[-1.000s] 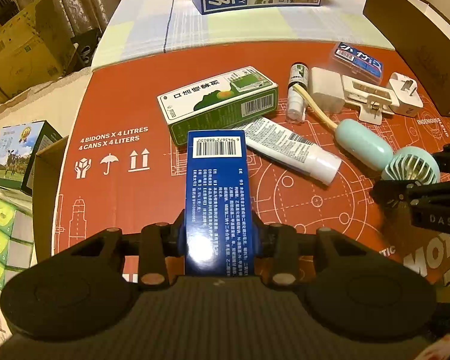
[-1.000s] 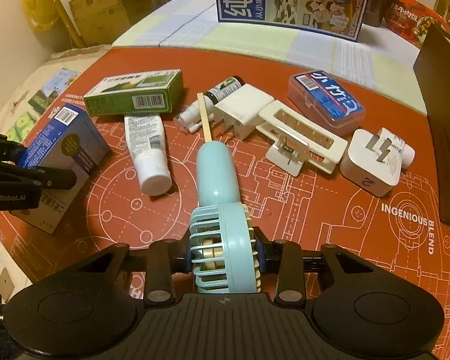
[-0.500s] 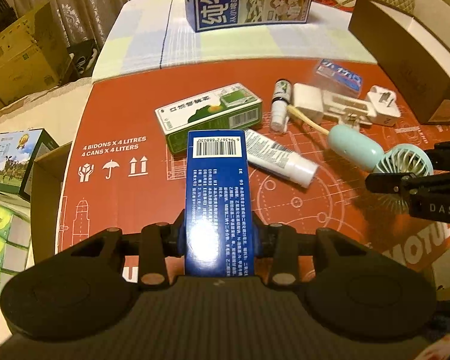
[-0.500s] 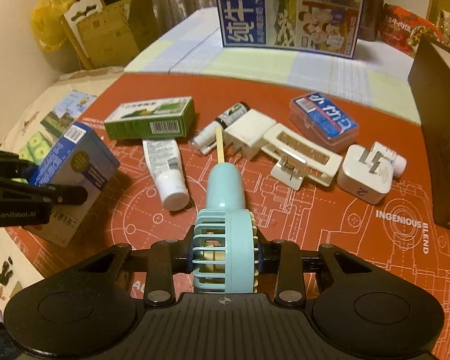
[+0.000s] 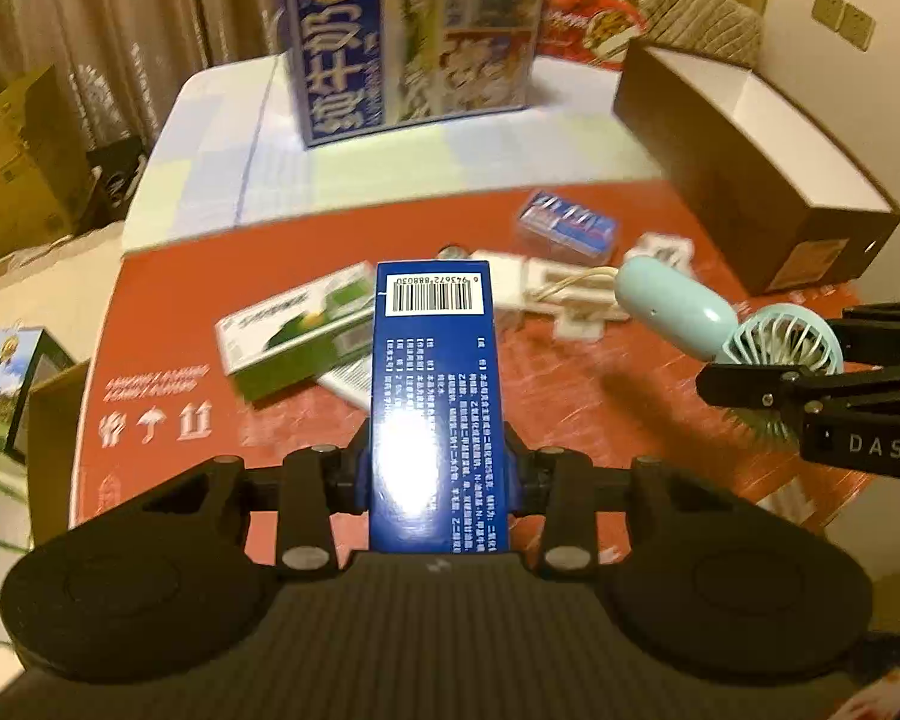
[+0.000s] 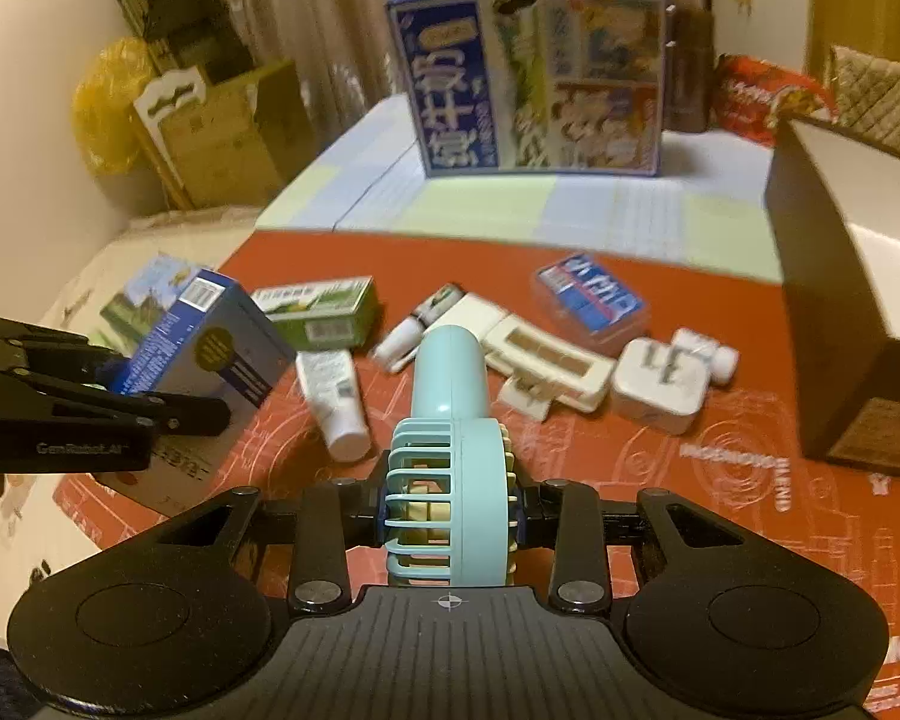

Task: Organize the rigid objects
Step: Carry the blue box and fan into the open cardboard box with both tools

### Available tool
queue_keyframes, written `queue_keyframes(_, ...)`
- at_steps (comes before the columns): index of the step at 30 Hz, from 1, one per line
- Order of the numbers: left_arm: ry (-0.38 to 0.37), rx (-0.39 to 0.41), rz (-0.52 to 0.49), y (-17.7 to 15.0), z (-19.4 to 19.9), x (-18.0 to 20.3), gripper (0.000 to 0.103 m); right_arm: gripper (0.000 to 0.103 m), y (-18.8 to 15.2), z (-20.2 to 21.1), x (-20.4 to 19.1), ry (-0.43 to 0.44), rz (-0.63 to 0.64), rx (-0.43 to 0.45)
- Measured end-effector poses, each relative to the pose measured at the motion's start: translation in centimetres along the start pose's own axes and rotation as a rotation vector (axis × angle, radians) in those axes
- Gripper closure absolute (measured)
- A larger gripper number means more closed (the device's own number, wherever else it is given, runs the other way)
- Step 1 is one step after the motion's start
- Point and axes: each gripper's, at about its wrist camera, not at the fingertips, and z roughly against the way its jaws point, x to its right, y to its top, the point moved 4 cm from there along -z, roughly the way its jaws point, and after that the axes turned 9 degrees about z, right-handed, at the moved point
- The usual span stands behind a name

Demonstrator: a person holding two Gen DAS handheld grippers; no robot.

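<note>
Two tools loaded: left tool [image 5: 435, 468] grips blue box [image 5: 435, 396], right tool [image 6: 450, 501] grips fan [image 6: 450, 444], both lifted above tabletop centre; brown box [image 6: 834, 324] at right edge, nearer right tool.

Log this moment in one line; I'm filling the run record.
left gripper: shut on blue box | right gripper: shut on handheld fan

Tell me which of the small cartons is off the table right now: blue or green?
The blue carton, barcode end forward, clamped in the left gripper. The green carton lies flat on the red mat.
</note>
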Motion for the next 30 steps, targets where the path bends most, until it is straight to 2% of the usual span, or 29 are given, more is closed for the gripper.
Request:
queue_keyframes(8, -0.076, 0.051, -0.039, 3.6, -0.1, 7.6, 0.068, 0.072, 1.1, 4.8, 5.8, -0.036, -0.033, 0.083)
queue_keyframes(21, -0.215, 0.119, -0.093, 10.9, -2.2, 22.4, 0.068, 0.072, 2.5, 11.3, 19.8, -0.137, -0.127, 0.187)
queue_keyframes(30, -0.249, 0.085, -0.095, 14.6, -6.6, 31.1, 0.068, 0.072, 2.8, 12.1, 29.2, -0.223, -0.167, 0.196)
